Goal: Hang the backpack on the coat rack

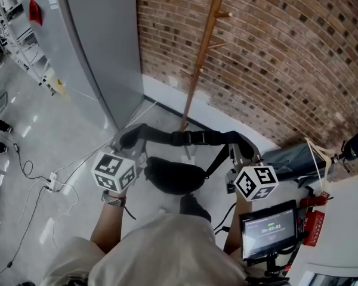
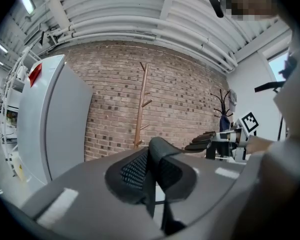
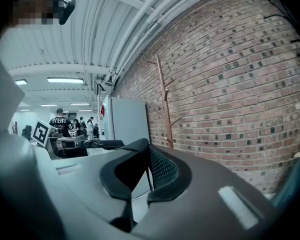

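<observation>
A black backpack (image 1: 172, 176) hangs by its padded strap (image 1: 185, 137), which is stretched level between my two grippers. My left gripper (image 1: 125, 140) is shut on the strap's left end, and my right gripper (image 1: 238, 150) is shut on its right end. In the left gripper view the mesh-lined strap (image 2: 151, 170) is pinched between the jaws, and the right gripper view shows the same with the strap (image 3: 149, 170). The wooden coat rack (image 1: 204, 43) stands against the brick wall just beyond the bag, its pegs empty. The rack (image 2: 140, 108) is ahead in both gripper views (image 3: 164, 104).
A tall grey cabinet (image 1: 86, 46) stands left of the rack. White cables and a power strip (image 1: 50, 182) lie on the floor at left. A blue bundle (image 1: 291, 158) and a small screen (image 1: 268, 227) are at right. People (image 3: 60, 124) stand far off.
</observation>
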